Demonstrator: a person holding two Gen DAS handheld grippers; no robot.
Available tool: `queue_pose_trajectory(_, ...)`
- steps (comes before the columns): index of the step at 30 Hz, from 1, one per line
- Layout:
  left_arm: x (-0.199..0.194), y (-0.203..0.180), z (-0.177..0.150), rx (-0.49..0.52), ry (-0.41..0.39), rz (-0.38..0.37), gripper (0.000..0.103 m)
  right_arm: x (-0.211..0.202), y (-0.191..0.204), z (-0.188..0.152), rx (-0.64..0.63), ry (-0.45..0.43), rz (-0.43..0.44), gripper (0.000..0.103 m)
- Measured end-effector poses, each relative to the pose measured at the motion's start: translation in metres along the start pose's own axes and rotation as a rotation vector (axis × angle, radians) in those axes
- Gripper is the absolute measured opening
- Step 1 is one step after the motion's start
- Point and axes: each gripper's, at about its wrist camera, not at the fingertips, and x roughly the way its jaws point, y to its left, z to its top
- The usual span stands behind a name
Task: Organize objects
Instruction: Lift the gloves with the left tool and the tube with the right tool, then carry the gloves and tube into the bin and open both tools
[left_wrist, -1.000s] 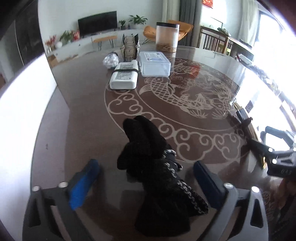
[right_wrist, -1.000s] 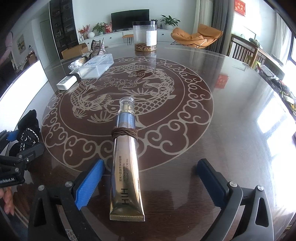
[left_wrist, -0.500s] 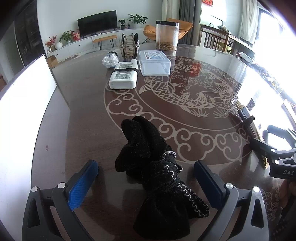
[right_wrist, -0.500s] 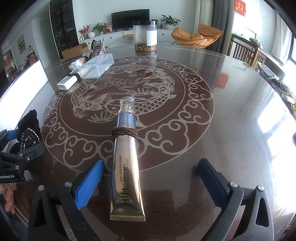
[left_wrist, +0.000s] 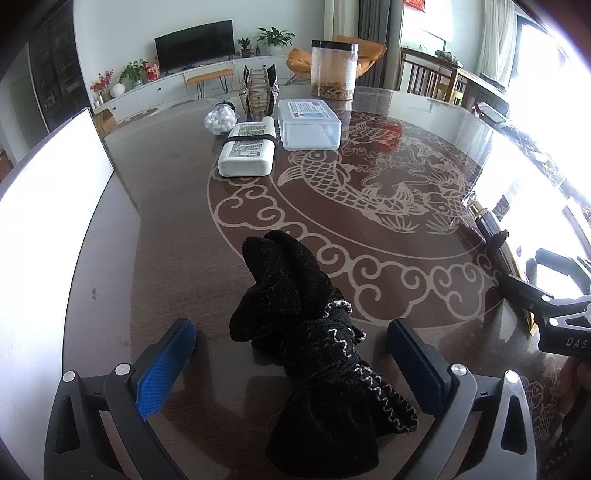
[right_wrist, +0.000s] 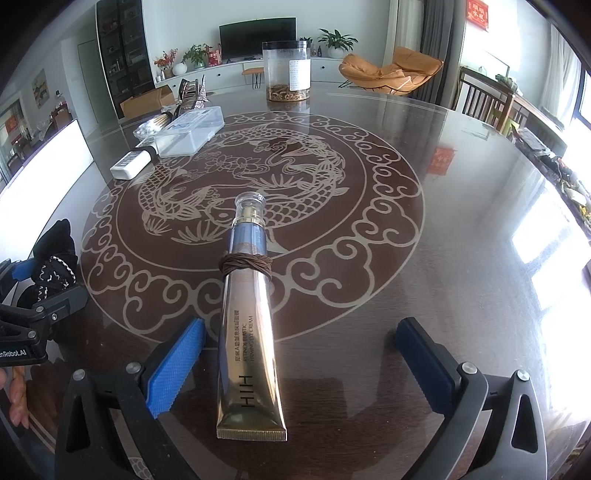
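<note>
Left gripper (left_wrist: 291, 360) low over the table (left_wrist: 166, 206), jaws spread wide around black socks (left_wrist: 314, 347), not touching. Right gripper (right_wrist: 297, 363) likewise low, jaws spread, gold tube (right_wrist: 249, 328) lying between, nearer the left finger.

Our left gripper (left_wrist: 291, 360) and right gripper (right_wrist: 299, 356) share one build: dark grey angular frames with silver screws. Each finger carries a blue cross-hatched pad (right_wrist: 173, 367). White lettering marks the bodies.

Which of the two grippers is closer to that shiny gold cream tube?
Right. The right gripper straddles the gold cream tube, fingers open on either side. The left gripper sits off to the tube's left, around black socks.
</note>
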Motion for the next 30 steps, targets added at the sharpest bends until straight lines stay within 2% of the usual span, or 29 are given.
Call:
queue_pose_trajectory(3, 0.000, 0.004, 0.007, 0.069, 0.127, -0.041, 0.103, 0.001, 0.000, 0.001, -0.003, 0.005, 0.003, 0.103)
queue_pose_trajectory(4, 0.001, 0.009, 0.009, 0.061, 0.157, -0.035, 0.103, 0.002, -0.001, 0.003, -0.015, 0.020, 0.010, 0.103)
queue_pose_trajectory(6, 0.001, 0.022, 0.010, 0.009, 0.185, -0.011, 0.103, 0.005, -0.003, 0.012, -0.044, 0.110, 0.042, 0.103)
queue_pose_trajectory(10, -0.003, 0.034, 0.011, -0.046, 0.171, -0.036, 0.103, 0.013, -0.017, 0.035, 0.033, 0.283, 0.117, 0.103)
queue_pose_trajectory(13, -0.005, 0.028, 0.013, -0.025, 0.150, -0.026, 0.103, 0.024, -0.015, 0.053, 0.080, 0.368, 0.142, 0.103)
queue_pose_trajectory(15, -0.005, 0.020, 0.014, 0.012, 0.131, -0.003, 0.101, 0.030, -0.003, 0.059, 0.048, 0.396, 0.127, 0.102)
queue_pose_trajectory(16, -0.007, 0.017, 0.014, 0.027, 0.107, -0.003, 0.072, 0.031, 0.006, 0.058, -0.003, 0.400, 0.093, 0.094)
queue_pose_trajectory(17, -0.009, 0.015, 0.015, 0.031, 0.090, -0.027, 0.032, 0.030, 0.012, 0.056, -0.037, 0.398, 0.047, 0.088)
queue_pose_trajectory(18, -0.010, 0.018, 0.014, 0.030, 0.063, -0.011, 0.033, 0.024, 0.017, 0.054, -0.064, 0.369, 0.027, 0.065)
queue_pose_trajectory(19, -0.012, 0.020, 0.013, 0.022, 0.045, -0.024, 0.033, 0.016, 0.020, 0.052, -0.069, 0.341, 0.029, 0.030)
queue_pose_trajectory(23, -0.036, 0.030, -0.001, -0.070, -0.030, -0.114, 0.032, 0.000, 0.012, 0.038, -0.030, 0.312, 0.047, 0.026)
queue_pose_trajectory(25, -0.064, 0.033, -0.015, -0.129, -0.083, -0.167, 0.032, -0.012, -0.002, 0.030, 0.041, 0.285, 0.106, 0.026)
queue_pose_trajectory(26, -0.074, 0.034, -0.020, -0.144, -0.101, -0.180, 0.032, -0.024, -0.008, 0.027, 0.084, 0.255, 0.162, 0.026)
queue_pose_trajectory(30, -0.129, 0.047, -0.047, -0.213, -0.186, -0.224, 0.032, -0.063, -0.007, 0.026, 0.122, 0.169, 0.261, 0.026)
